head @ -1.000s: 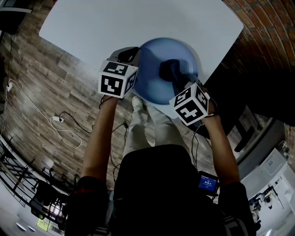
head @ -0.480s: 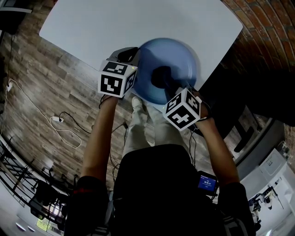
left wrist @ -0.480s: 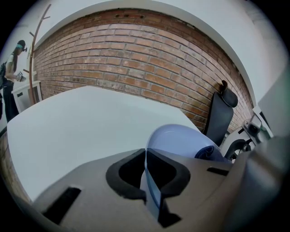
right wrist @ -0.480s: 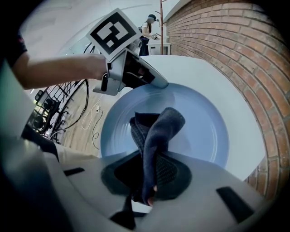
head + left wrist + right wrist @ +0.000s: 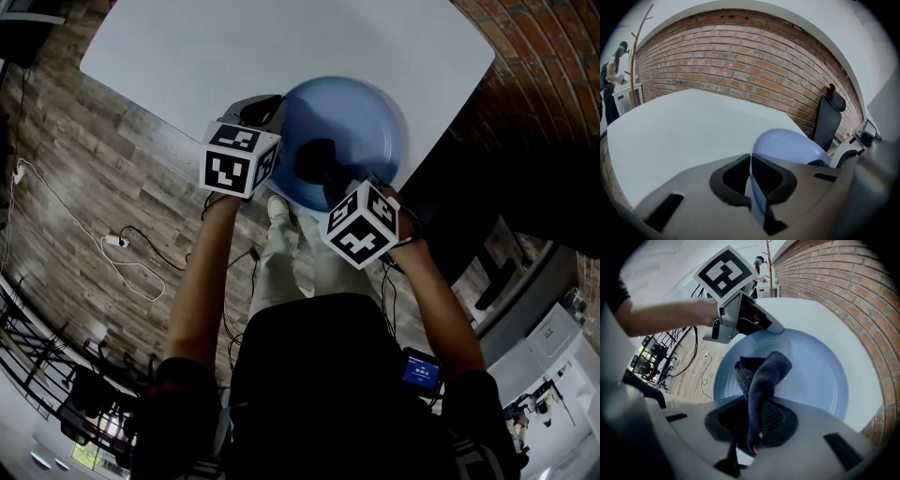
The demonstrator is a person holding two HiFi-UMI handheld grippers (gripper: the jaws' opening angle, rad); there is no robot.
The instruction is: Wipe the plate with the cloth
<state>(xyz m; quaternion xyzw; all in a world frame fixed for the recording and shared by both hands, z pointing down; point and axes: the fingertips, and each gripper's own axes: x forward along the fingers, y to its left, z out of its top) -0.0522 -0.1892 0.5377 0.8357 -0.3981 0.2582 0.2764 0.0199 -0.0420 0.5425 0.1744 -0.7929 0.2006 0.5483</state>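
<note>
Right gripper view: the right gripper is clenched on a dark grey knitted cloth. The cloth rises in a fold from between the jaws and presses against the inner face of a round pale blue plate.

At the plate's far rim the left gripper pinches the edge, held by a bare forearm. Its black-and-white marker cube faces the camera.

Left gripper view: the two jaws are closed on the thin blue rim, and the plate stands tilted up from them.

Head view: the plate sits at the near edge of a large white matte table and partly overhangs the floor. Whether it rests on the tabletop cannot be told.

Below the table lies a grey-brown wood-plank floor, crossed by a white cable.

A red brick wall bounds the far side of the table, with a black high-backed chair against it. In the left gripper view a wooden coat stand and a standing person show at the far left.

No brand or label can be read. The cubes bear only square coded patterns, and the print on a small blue screen at the wearer's waist is too small to read.

Counts: two grippers, two marker cubes, one plate, one cloth, one table, one chair.
</note>
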